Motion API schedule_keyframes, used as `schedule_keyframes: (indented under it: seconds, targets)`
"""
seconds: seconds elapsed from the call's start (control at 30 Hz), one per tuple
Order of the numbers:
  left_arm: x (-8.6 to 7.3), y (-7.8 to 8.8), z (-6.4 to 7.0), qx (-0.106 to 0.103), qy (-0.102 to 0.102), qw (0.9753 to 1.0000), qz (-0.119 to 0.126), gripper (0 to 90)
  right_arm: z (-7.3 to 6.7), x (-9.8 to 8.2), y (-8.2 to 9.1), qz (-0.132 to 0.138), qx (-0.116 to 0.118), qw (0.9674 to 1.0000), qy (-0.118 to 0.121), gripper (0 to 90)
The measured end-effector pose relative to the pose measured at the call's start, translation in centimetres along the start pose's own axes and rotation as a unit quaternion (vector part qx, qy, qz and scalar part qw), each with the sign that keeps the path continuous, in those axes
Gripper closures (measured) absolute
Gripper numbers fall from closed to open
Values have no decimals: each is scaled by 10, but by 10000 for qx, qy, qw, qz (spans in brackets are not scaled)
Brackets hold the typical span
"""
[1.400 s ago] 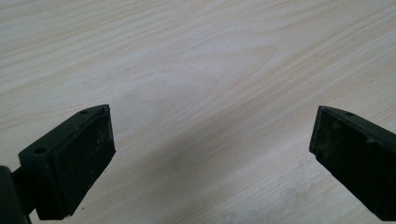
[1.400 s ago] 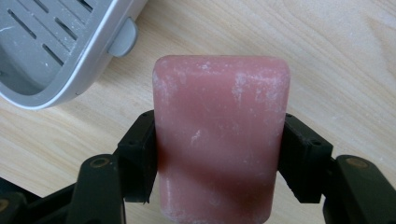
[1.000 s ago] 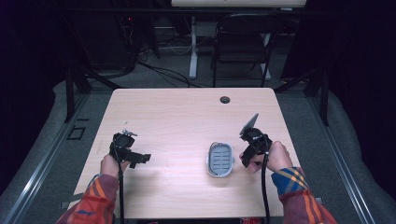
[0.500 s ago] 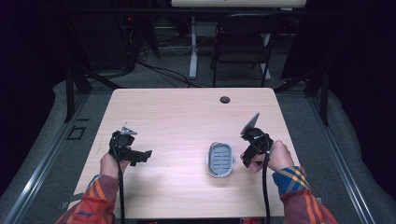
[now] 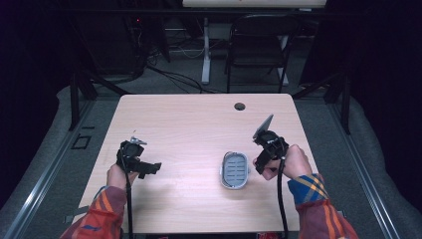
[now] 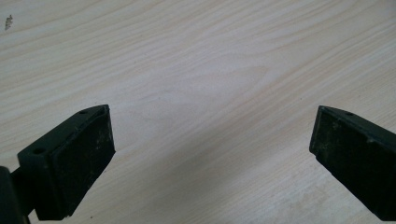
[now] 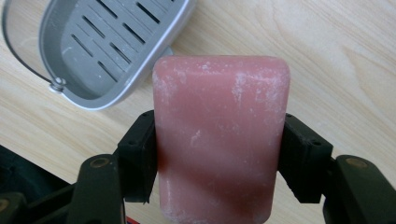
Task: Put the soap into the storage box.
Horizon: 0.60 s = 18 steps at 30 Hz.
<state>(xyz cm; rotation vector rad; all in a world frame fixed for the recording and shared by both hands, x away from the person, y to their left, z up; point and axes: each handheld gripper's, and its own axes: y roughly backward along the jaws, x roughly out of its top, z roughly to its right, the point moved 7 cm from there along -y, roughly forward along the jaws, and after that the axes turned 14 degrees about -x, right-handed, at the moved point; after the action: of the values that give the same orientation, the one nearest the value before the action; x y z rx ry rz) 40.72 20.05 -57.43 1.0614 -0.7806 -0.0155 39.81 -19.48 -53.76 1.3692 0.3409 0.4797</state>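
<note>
Right hand-held gripper clamped across the sides of a pink soap, held above the surface just beside the grey slotted dish. Left hand-held gripper hangs with jaws wide apart over bare wood, holding nothing. Risk: the bar looks smooth and chalky; a slackened or tilted grip could let it slide out and strike the dish rim.

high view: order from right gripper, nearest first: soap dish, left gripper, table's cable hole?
1. Soap dish: just left of the right gripper.
2. Cable hole: far table edge, ahead and slightly left.
3. Left gripper: across the table, near its left side.
</note>
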Motion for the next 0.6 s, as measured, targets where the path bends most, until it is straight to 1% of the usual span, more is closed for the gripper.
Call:
schedule_keyframes:
  seconds: [0.03, 0.1, 0.17, 0.23, 0.33, 0.37, 0.4, 0.43, 0.47, 0.5, 0.53, 0.57, 0.6]
  targets:
    - [0, 0, 0, -9, 6, 10000, 7, 1, -1, 1, 1, -49, -16, 10000, 22, 374]
    - [0, 0, 0, -4, 19, 10000, 11, 0, -2, 2, 2, -35, -20, 10000, 13, 374]
    - [0, -1, -1, -11, 49, 10000, -5, 1, -3, 6, 5, -113, -99, 9998, 88, 373]
    - [0, -1, -1, -23, 44, 10000, -12, 0, -5, 10, 5, -50, -95, 9999, 83, 374]
    - [0, -1, -1, -26, 51, 10000, -7, 0, -7, 13, 6, -104, -125, 9998, 120, 373]
    - [0, -1, -1, -31, 53, 10000, -3, 1, -8, 16, 6, -160, -147, 9996, 200, 373]
    - [0, -1, -2, -30, 56, 10000, -10, 0, -11, 18, 4, -146, -121, 9997, 126, 373]
    - [0, -1, -2, -30, 56, 10000, -10, 1, -11, 18, 4, -146, -121, 9997, 126, 373]
    - [-1, -2, -2, -27, 54, 10000, -21, 0, -12, 21, 3, -205, -156, 9994, 216, 373]
    - [-1, -2, -2, -27, 54, 10000, -21, 1, -12, 21, 3, -205, -156, 9994, 216, 373]
    - [-1, -2, -1, -45, 62, 10000, -22, 0, -14, 23, 1, -323, -164, 9989, 285, 374]
    - [-1, -2, -1, -45, 62, 10000, -22, 1, -14, 23, 1, -323, -164, 9989, 285, 374]
    - [-1, -3, -1, -62, 48, 10000, -55, 1, -17, 26, 0, -470, -195, 9980, 371, 373]
